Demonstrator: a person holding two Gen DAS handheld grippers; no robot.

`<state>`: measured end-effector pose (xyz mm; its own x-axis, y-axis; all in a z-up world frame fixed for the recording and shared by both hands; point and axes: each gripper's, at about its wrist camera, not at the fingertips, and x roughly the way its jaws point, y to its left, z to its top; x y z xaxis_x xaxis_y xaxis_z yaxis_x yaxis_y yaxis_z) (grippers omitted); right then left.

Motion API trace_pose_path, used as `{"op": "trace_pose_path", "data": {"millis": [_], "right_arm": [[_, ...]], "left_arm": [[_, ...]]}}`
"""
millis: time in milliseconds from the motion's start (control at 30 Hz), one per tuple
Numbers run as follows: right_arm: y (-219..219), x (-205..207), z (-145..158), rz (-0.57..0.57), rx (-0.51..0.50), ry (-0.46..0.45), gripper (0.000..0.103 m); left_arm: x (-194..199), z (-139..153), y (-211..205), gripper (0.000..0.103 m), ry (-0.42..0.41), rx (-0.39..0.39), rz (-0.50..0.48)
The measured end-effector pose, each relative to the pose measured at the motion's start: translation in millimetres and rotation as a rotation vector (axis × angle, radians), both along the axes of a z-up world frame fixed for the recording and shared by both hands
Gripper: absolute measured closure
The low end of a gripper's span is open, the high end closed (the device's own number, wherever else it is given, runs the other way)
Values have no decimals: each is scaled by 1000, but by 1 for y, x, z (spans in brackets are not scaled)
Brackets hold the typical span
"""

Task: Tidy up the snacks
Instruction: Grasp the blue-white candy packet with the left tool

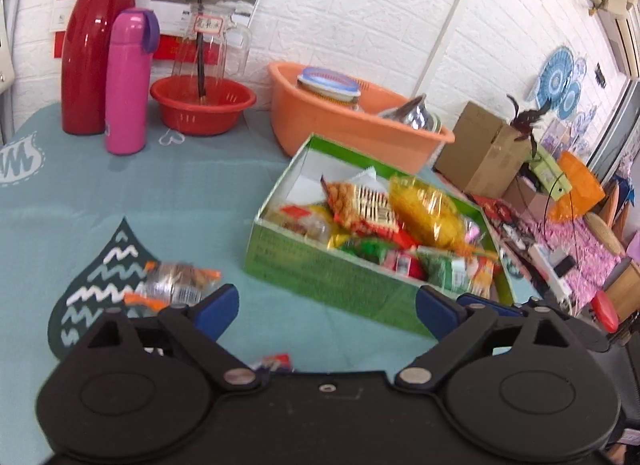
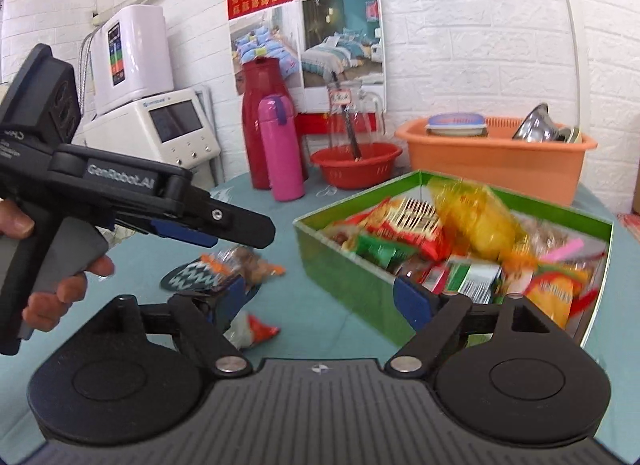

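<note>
A green cardboard box [image 1: 320,269] [image 2: 348,265] on the teal tablecloth holds several snack packets, among them a red-orange one [image 1: 364,205] [image 2: 416,225] and a yellow one [image 1: 428,205] [image 2: 476,221]. A clear packet with orange ends [image 1: 176,285] [image 2: 244,261] lies on the cloth left of the box. A small red and white packet [image 2: 252,329] [image 1: 276,361] lies nearer me. My left gripper [image 1: 326,305] is open and empty, above the cloth by the box's near wall; it also shows in the right wrist view [image 2: 240,231]. My right gripper [image 2: 320,297] is open and empty.
At the back stand a red jug [image 1: 96,45], a pink flask [image 1: 128,81], a red colander [image 1: 202,109] with a glass pitcher, and an orange basin [image 1: 352,125] with a jar and metal bowl. White appliances [image 2: 148,121] stand at the far left. Cardboard boxes [image 1: 480,149] and clutter lie beyond the table's right edge.
</note>
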<state>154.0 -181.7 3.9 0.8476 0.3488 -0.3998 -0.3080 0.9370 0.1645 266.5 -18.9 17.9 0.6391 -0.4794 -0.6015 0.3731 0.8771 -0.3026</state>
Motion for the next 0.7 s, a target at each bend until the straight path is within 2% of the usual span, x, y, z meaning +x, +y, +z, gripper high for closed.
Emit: {"op": "trace_pose_path", "data": {"millis": [300,467,567,700], "right_arm": [[12,-29,-23,33,36,93,0],[20,-37,-32,58,19,133,0],[24,-38,-36,74,13,145,0],[30,-33,-38,76,2,155,0]], "left_arm": [[8,-51,10,0,120,8,50],[-9,-59,5,0,208,-76,-51],[-27,-52,-2,0,184,-72,-106],[-32,-39,2,0,127,-70,-69]]}}
